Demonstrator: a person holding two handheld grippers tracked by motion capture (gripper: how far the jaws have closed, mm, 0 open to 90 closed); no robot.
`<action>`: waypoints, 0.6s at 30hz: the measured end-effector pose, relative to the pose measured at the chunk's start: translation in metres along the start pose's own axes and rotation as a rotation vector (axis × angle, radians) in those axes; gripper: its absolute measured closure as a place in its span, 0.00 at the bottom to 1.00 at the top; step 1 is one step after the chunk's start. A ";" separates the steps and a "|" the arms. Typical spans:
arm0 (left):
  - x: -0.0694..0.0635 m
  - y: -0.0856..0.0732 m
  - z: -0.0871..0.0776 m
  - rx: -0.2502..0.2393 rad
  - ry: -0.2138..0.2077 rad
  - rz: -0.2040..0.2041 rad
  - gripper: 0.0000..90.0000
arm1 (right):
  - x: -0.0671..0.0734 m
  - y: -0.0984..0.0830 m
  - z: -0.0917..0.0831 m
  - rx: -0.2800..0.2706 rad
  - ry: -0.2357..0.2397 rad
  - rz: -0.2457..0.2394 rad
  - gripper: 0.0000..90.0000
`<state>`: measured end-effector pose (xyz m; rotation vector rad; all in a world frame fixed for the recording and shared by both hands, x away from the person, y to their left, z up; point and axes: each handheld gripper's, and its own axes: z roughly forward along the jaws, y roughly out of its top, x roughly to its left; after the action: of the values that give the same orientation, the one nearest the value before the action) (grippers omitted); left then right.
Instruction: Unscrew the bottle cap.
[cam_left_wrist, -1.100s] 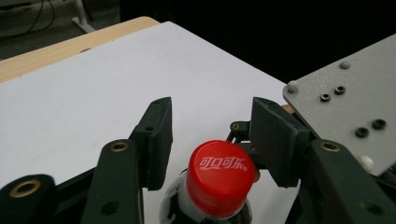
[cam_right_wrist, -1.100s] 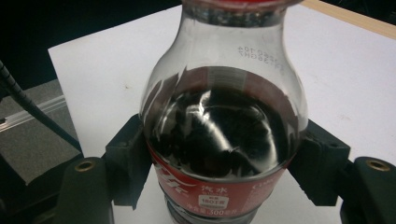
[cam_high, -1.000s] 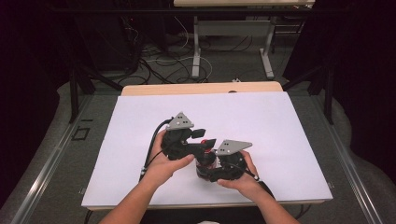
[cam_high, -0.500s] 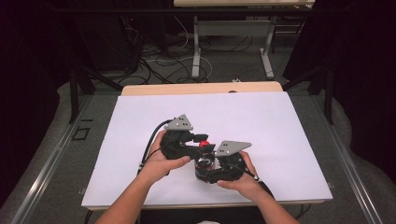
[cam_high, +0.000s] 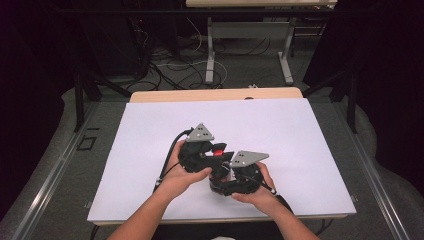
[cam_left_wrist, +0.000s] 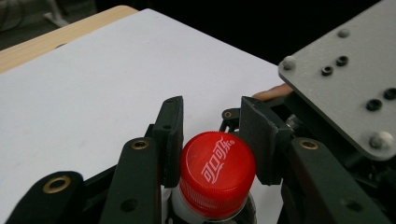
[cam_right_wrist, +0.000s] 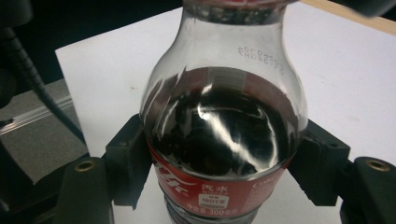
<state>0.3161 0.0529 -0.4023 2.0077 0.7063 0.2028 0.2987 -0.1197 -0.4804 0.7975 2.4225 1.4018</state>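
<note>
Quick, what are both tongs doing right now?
Left tongs: shut on the red screw cap.
Right tongs: shut on the clear plastic cola bottle.

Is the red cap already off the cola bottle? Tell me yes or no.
No: in the left gripper view the red cap still sits on the cola bottle, between the left gripper jaws.

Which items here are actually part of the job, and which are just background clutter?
In the job:
- cola bottle, gripped at its body by the right gripper
- red cap, between the left gripper jaws
- white table under it

Lying about:
- cables on the floor beyond the table
- second table's legs
</note>
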 end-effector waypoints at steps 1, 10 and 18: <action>-0.001 0.000 0.000 0.000 0.016 -0.001 0.68 | 0.000 0.000 0.000 -0.004 -0.011 0.002 0.33; -0.013 0.000 0.001 -0.018 0.108 -0.040 0.68 | 0.002 0.000 0.000 -0.007 -0.043 -0.007 0.33; -0.012 0.002 0.001 -0.017 0.100 -0.043 0.68 | 0.002 0.000 -0.001 -0.002 -0.043 -0.011 0.33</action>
<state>0.3072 0.0450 -0.3997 1.9755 0.8073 0.2847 0.2969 -0.1195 -0.4792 0.8040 2.3894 1.3689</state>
